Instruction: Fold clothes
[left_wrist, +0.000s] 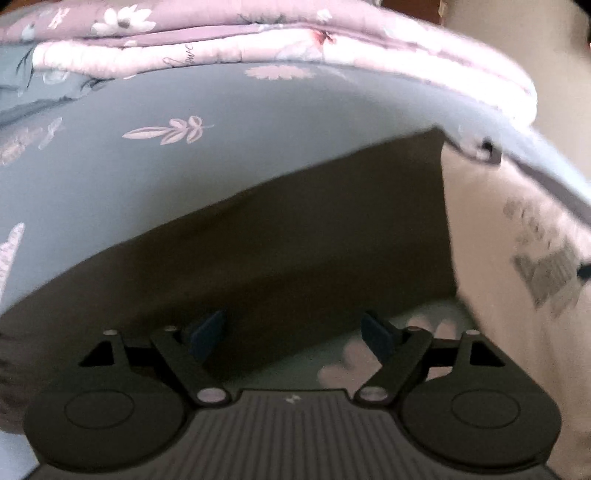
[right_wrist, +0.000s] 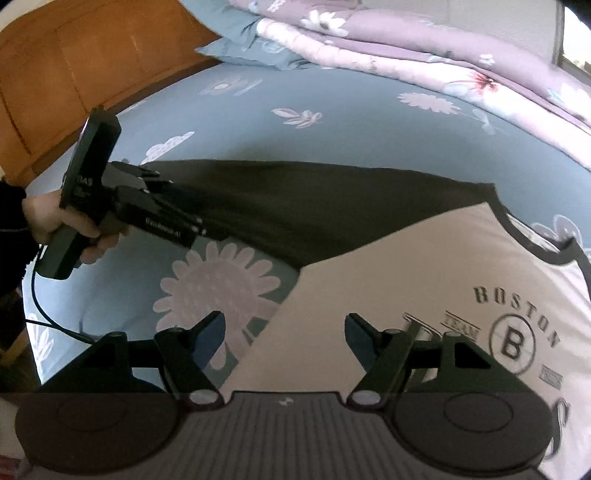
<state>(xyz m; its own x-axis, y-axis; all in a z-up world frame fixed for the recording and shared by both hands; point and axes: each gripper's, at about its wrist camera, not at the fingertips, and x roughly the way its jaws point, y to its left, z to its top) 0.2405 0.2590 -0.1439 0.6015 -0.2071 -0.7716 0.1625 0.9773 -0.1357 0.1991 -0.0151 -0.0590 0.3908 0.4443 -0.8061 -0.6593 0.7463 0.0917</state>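
Holding our left tool (right_wrist: 199, 227) open at the end of the dark sleeve (right_wrist: 295, 206), we see the white shirt (right_wrist: 388, 266) lying flat on the bed (right_wrist: 332, 122). Our right tool (right_wrist: 284, 332) hovers open over its side edge. Pinching only sleeve fabric, not bedsheet, should keep the fold clean.

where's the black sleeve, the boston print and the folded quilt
black sleeve (right_wrist: 295, 206): right wrist view, middle of the dark cloth
boston print (right_wrist: 511, 341): right wrist view, the circled B
folded quilt (right_wrist: 406, 48): right wrist view, its purple top layer
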